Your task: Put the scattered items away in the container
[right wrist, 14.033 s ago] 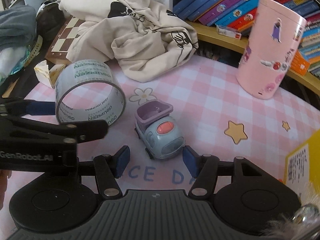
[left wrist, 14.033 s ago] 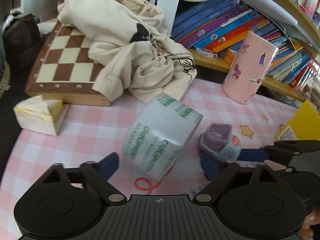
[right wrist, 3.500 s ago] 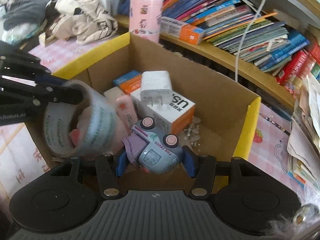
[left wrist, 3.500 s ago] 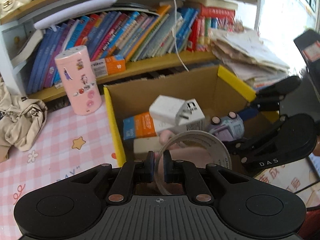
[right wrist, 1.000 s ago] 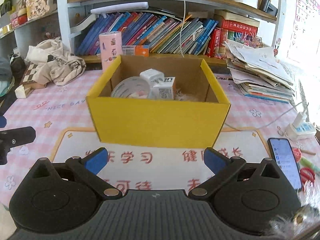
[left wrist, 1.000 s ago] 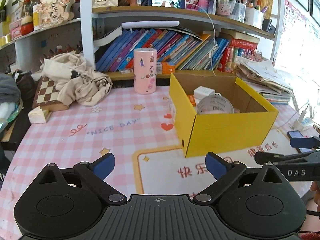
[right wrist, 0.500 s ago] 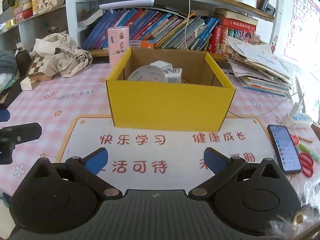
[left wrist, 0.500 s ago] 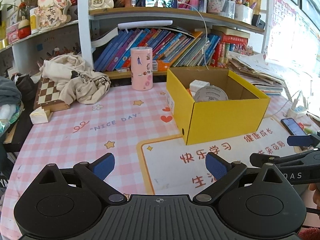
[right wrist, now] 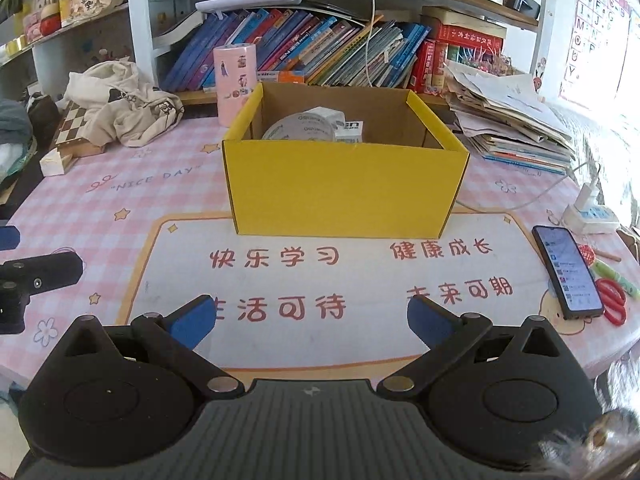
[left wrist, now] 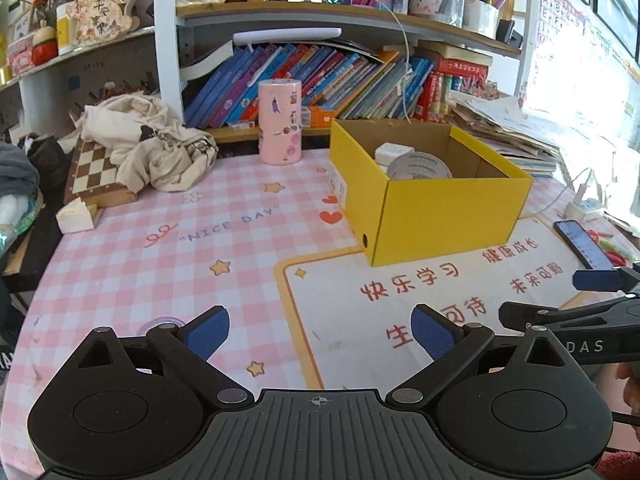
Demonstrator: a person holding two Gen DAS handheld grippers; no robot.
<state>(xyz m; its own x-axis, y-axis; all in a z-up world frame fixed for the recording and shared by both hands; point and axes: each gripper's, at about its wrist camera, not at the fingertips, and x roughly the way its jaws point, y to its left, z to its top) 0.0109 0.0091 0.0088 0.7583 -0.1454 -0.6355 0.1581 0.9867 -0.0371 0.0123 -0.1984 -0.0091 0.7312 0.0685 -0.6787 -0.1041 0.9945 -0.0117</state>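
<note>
A yellow cardboard box [left wrist: 448, 212] [right wrist: 344, 188] stands on the pink checked table mat. Inside it a clear tape roll [left wrist: 419, 166] [right wrist: 304, 126] leans beside a white plug adapter [left wrist: 394, 152] and a white carton [right wrist: 349, 131]. The toy car is hidden below the box wall. My left gripper [left wrist: 320, 330] is open and holds nothing, well back from the box over the mat. My right gripper [right wrist: 310, 320] is open too, facing the box's front wall from a distance. In the left wrist view the right gripper [left wrist: 576, 300] shows at the right edge.
A pink sticker-covered canister [left wrist: 279, 122] [right wrist: 234, 80] stands behind the box. A beige cloth [left wrist: 148, 148] lies over a chessboard [left wrist: 94, 176] at the back left. A phone [right wrist: 568, 272], red scissors [right wrist: 612, 300] and a power strip [right wrist: 592, 214] lie on the right. Bookshelves [right wrist: 320, 56] line the back.
Both grippers have drawn further back from the box, so it looks smaller and more of the mat shows. Both stay open and empty.
</note>
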